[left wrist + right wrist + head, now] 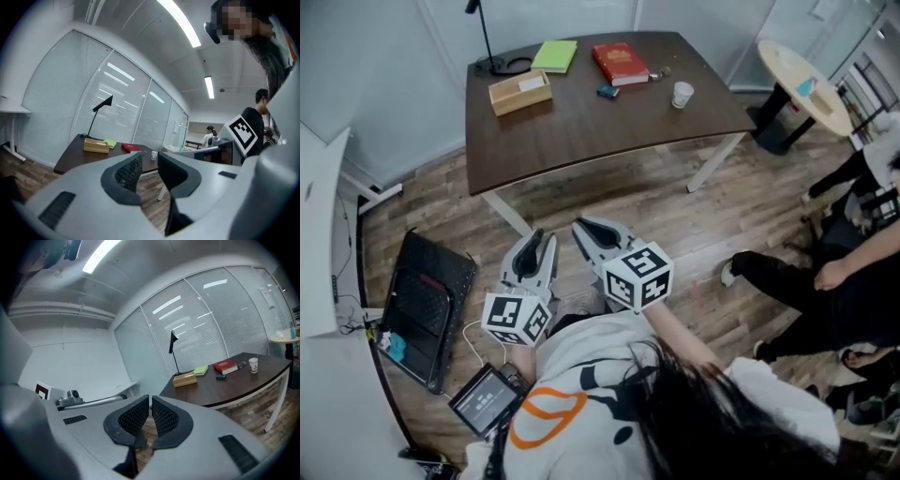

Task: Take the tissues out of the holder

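You hold the left gripper [150,164], fingers slightly apart, and the right gripper [150,401], fingers closed, both empty at your chest. There is likely nothing to grip yet, as the light wooden tissue holder [519,92] sits well away, near the dark brown table's [600,131] far-left corner.

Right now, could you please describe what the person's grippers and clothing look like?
The left gripper and right gripper are both pale grey moulded shells with black, mesh-textured pads. Each carries a white cube printed with black square markers. The person wears a white top with an orange outline and black patches.
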